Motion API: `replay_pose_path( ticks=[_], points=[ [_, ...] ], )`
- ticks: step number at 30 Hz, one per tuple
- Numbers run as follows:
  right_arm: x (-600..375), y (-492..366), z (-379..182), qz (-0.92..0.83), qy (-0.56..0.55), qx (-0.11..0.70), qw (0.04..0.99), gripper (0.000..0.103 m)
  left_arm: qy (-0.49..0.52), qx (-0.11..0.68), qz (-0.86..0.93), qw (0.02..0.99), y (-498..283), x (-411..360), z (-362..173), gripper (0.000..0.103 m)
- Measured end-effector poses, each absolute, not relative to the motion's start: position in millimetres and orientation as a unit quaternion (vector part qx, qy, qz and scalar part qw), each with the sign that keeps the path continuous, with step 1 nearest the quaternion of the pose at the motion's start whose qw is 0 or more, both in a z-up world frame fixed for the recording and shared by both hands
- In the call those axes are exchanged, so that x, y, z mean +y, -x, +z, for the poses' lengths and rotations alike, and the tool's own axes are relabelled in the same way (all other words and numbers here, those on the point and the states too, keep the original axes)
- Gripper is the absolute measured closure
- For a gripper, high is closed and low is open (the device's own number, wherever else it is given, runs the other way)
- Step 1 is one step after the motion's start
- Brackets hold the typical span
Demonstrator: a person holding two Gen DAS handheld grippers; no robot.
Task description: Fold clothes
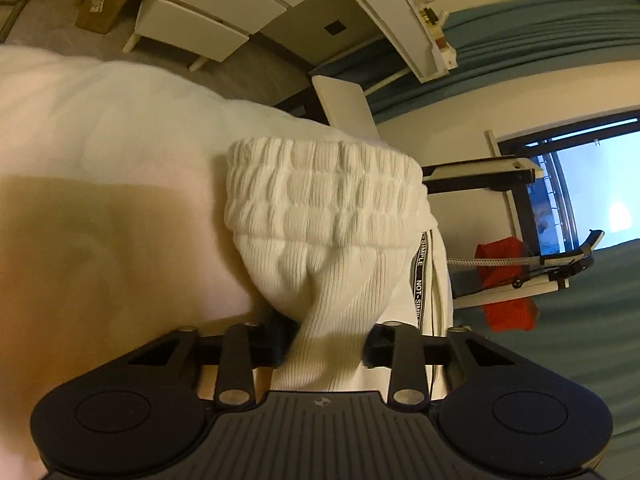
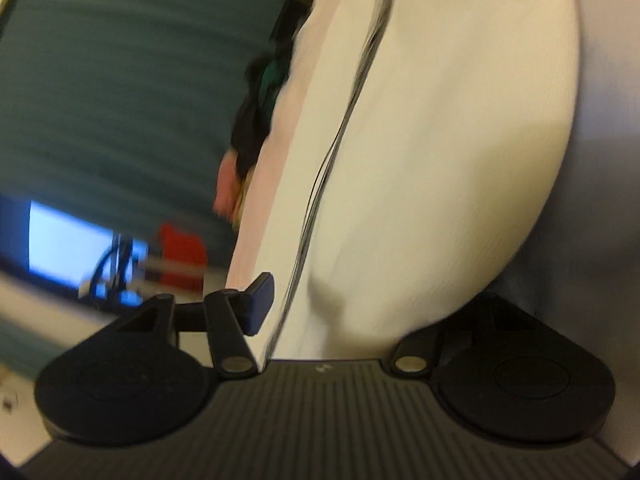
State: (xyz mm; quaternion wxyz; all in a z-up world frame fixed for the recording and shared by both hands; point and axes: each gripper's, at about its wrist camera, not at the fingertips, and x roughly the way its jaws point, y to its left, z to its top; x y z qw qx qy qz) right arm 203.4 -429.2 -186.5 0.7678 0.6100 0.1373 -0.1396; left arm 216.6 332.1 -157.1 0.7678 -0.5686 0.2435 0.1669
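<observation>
Early in the fold, by the look of it. Hanging in the air in front of a teal curtain (image 1: pixel 540 28) and a white set of drawers (image 1: pixel 208 12): a pair of white ribbed trousers (image 1: pixel 320 264), resting on no table or bed that either view shows. No tidy stack anywhere in sight, and no flat, squared-off fold to be seen in the cloth.

Possibly doubled lengthwise already, judging from the right wrist view, where two pale layers meet along a dark striped edge; too blurred there to be sure.

Gathered elastic waistband (image 1: pixel 320 188) turned toward the left wrist camera, bunched, not smoothed out. Just beside it, a dangling black lettered tape (image 1: pixel 420 264).

Left gripper (image 1: pixel 326 344) clamped on a twist of ribbed cloth just below the waistband, with the fabric squeezed narrow between the two jaws.

Right gripper (image 2: pixel 360 312) placed around the trouser cloth further along, one dark pad (image 2: pixel 260 304) lying against the striped edge, the other finger hidden behind the fabric. Cannot tell whether pinching or merely straddling.

Left to do, most likely: lay the trousers down, flatten them, bring the legs up toward the waistband, square the bundle.
</observation>
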Motion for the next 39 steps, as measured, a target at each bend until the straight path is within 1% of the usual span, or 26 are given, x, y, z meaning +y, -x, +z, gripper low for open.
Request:
replay_pose_path(
  ticks=[3,5,8,13,20,24,28,29,31,33,34,35,36,37,38,39],
  points=[
    [-449,-203,-188,-0.178,-0.604,0.116,0.768,0.061,0.562,0.226,0.170,0.777,-213,331,-143,0.088],
    [-461,-201,-188,-0.196,-0.594,0.115,0.772,0.087,0.561,0.209,0.170,0.782,-202,330,-129,0.091],
    [-474,-194,-192,-0.176,-0.613,0.121,0.761,0.091,0.560,0.193,0.163,0.789,-185,329,-109,0.092],
    [-465,-183,-167,-0.151,-0.609,0.129,0.768,0.091,0.545,0.167,0.163,0.805,-137,332,-81,0.092],
    [-456,-149,-142,-0.143,-0.611,0.191,0.754,0.091,0.544,0.125,0.183,0.809,-61,359,-52,0.092],
    [-464,-127,-144,-0.162,-0.633,0.198,0.730,0.091,0.530,0.145,0.202,0.811,-27,369,-53,0.091],
    [-482,-87,-173,-0.166,-0.686,0.212,0.676,0.089,0.514,0.210,0.219,0.803,-18,380,-68,0.089],
    [-483,-85,-180,-0.168,-0.698,0.210,0.664,0.086,0.511,0.226,0.223,0.799,-17,384,-72,0.088],
    [-485,-81,-191,-0.171,-0.718,0.206,0.643,0.085,0.507,0.240,0.224,0.797,-13,386,-75,0.087],
    [-485,-84,-190,-0.171,-0.718,0.202,0.643,0.084,0.488,0.246,0.226,0.806,-9,379,-71,0.076],
    [-485,-84,-187,-0.176,-0.714,0.196,0.648,0.078,0.476,0.249,0.228,0.812,-7,375,-68,0.071],
    [-485,-82,-183,-0.185,-0.708,0.185,0.656,0.069,0.464,0.250,0.229,0.818,-5,369,-66,0.060],
    [-487,-80,-180,-0.190,-0.704,0.170,0.663,0.062,0.453,0.249,0.230,0.825,-4,363,-63,0.052],
    [-490,-76,-178,-0.193,-0.702,0.151,0.669,0.046,0.440,0.248,0.230,0.832,-2,355,-59,0.050],
    [-493,-74,-177,-0.192,-0.702,0.135,0.672,0.035,0.426,0.245,0.229,0.840,0,347,-54,0.047],
    [-497,-73,-178,-0.187,-0.705,0.120,0.674,0.033,0.411,0.243,0.229,0.848,2,339,-48,0.044]
  ],
)
